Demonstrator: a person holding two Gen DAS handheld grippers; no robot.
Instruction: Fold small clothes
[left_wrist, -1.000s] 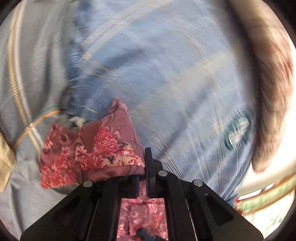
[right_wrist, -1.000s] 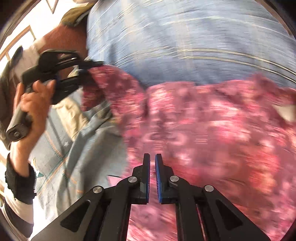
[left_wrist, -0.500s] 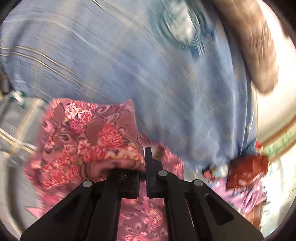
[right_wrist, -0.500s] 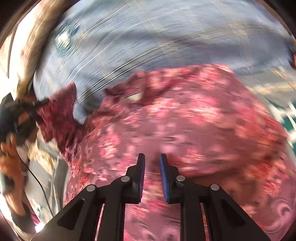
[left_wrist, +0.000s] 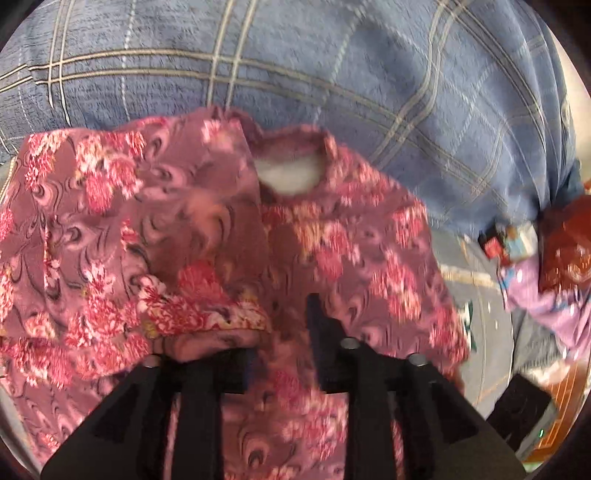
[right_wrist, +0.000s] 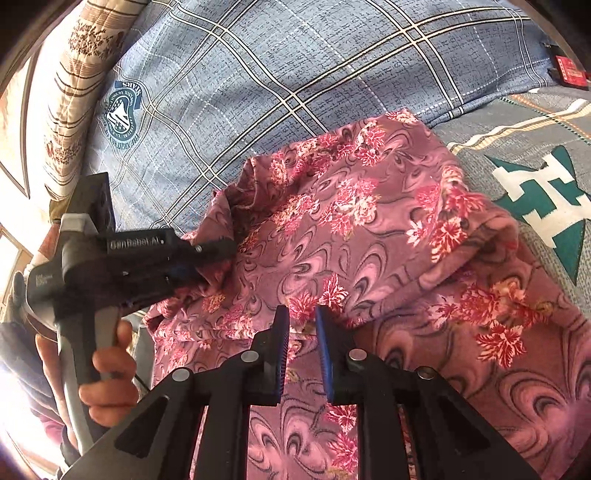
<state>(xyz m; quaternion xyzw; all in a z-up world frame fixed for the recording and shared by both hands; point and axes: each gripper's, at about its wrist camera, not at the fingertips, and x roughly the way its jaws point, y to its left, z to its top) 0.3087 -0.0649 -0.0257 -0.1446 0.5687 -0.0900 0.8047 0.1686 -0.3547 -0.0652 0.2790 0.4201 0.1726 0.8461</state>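
Note:
A pink floral garment (left_wrist: 351, 240) lies on the bed with its white-lined neck opening turned toward the blue plaid pillow. My left gripper (left_wrist: 284, 325) points down at it and its jaws are opening. A folded-over flap of the fabric rests on top of the left finger, and nothing is pinched between the pads. In the right wrist view the same garment (right_wrist: 351, 229) shows a fold across its middle. There a hand holds the left gripper (right_wrist: 221, 258) with its tips at the cloth's left edge. My right gripper (right_wrist: 301, 321) hovers over the near part, fingers slightly apart and holding nothing.
A blue plaid pillow (right_wrist: 277, 74) lies behind the garment, with a beige striped quilt (right_wrist: 74, 74) at the far left. The grey bedspread (right_wrist: 535, 192) carries a green and white pattern. Purple clothes (left_wrist: 535, 295) and a red packet (left_wrist: 565, 251) sit at the right.
The left gripper carried a flap of the garment across and over its body, then its jaws parted. The right gripper's fingers opened a little and its view steadied over the cloth.

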